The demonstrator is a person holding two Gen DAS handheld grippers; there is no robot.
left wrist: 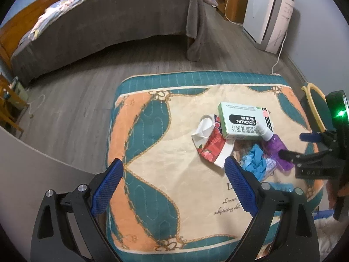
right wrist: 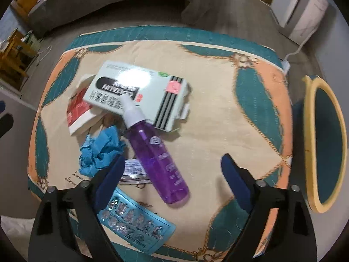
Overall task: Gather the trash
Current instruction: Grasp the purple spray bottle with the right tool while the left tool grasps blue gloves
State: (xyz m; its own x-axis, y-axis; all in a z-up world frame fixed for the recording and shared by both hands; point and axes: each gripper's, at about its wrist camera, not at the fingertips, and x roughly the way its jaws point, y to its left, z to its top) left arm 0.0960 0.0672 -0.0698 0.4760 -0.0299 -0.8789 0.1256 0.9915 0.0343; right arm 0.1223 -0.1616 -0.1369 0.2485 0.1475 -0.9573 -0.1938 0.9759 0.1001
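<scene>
Trash lies on a patterned table cover (left wrist: 165, 174): a green-white Coltalin box (left wrist: 243, 123) (right wrist: 139, 96), a purple spray bottle (right wrist: 156, 152) (left wrist: 276, 144) with its white nozzle resting on the box, a crumpled blue glove (right wrist: 100, 150) (left wrist: 254, 160), a red-white wrapper (left wrist: 212, 144) (right wrist: 79, 111), and a blue blister pack (right wrist: 136, 221). My right gripper (right wrist: 172, 172) is open just above the bottle's lower end, empty; it also shows in the left wrist view (left wrist: 305, 146). My left gripper (left wrist: 174, 185) is open and empty, above the cover left of the pile.
A bin with a yellow rim (right wrist: 325, 144) (left wrist: 314, 100) stands right of the table. A bed with a grey blanket (left wrist: 109, 21) lies beyond, a white appliance (left wrist: 268, 15) with a cable at the back right, wooden furniture (left wrist: 11, 109) on the left.
</scene>
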